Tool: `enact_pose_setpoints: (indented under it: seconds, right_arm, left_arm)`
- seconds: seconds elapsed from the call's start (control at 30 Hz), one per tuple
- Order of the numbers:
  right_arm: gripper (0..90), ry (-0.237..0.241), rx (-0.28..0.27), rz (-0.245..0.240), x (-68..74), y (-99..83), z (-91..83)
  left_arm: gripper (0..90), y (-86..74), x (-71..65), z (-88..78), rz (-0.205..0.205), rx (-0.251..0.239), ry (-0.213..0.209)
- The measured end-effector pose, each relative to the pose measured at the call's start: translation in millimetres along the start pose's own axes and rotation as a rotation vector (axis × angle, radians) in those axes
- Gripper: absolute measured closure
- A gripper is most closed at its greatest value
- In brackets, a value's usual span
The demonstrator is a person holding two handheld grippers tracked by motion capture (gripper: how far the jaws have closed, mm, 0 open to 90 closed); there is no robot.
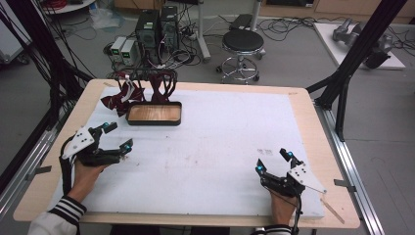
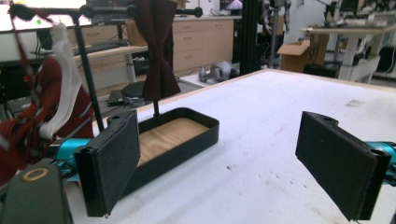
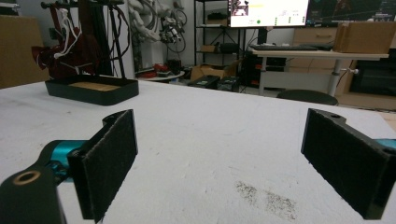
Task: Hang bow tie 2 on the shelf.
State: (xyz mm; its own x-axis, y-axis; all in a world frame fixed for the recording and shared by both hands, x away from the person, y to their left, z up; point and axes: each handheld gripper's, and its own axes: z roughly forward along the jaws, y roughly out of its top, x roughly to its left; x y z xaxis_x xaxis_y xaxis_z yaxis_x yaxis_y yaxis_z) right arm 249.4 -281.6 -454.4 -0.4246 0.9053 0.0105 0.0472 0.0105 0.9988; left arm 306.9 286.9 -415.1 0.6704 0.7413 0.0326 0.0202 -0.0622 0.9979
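A shallow black tray (image 1: pixel 131 117) with a wooden floor sits at the far left of the white mat. Behind it a black rack holds dark red bow ties (image 1: pixel 161 87) and a red cloth with white strips (image 1: pixel 122 95). My left gripper (image 1: pixel 119 135) hovers open just left of and nearer than the tray, nothing between its jaws. In the left gripper view the tray (image 2: pixel 187 148) lies close ahead of the open gripper (image 2: pixel 219 163), a bow tie (image 2: pixel 159 51) hanging above it. My right gripper (image 1: pixel 273 161) stands open and empty at the front right; its view (image 3: pixel 219 158) shows the tray (image 3: pixel 93 95) far off.
The white mat (image 1: pixel 220 147) covers most of the wooden table (image 1: pixel 313 117). Black frame posts (image 1: pixel 350 68) rise at the right and left edges. A stool (image 1: pixel 242 44) and computer boxes (image 1: pixel 156 29) stand on the floor beyond the far edge.
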Motion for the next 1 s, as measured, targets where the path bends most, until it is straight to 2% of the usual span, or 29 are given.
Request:
enact_pose_setpoints:
  seconds: [0.2, 0.3, 0.47, 0.5, 0.63, 0.7, 1.0]
  right_arm:
    - [9.8, -0.004, -0.003, -0.002, 0.6, -0.1, -0.6]
    - [9.8, -0.004, -0.003, -0.003, 0.7, -0.1, -0.4]
    - [9.8, -0.004, -0.002, 0.0, 1.4, -0.1, -0.5]
    - [9.8, -0.005, -0.002, 0.0, 1.5, -0.1, -0.5]
    - [9.8, -0.005, 0.0, 0.0, 1.7, -0.1, -0.6]
    - [9.8, -0.006, 0.001, -0.003, 1.5, -0.1, -0.4]
    - [9.8, -0.007, 0.001, 0.0, 1.6, -0.1, -0.4]
  left_arm:
    - [14.0, -13.0, -4.2, -19.8, -0.008, -0.022, 0.005]
    - [14.0, -19.1, -7.7, -28.9, 0.0, -0.045, 0.03]
    - [14.0, -29.6, -9.7, -37.3, -0.004, -0.055, 0.064]
    - [14.0, -33.7, -11.3, -41.0, 0.005, -0.061, 0.085]
    - [14.0, -39.9, -11.2, -45.3, -0.003, -0.065, 0.107]
    - [14.1, -42.1, -9.4, -48.4, -0.011, -0.084, 0.125]
    - [14.4, -42.9, -8.7, -48.5, -0.021, -0.084, 0.135]
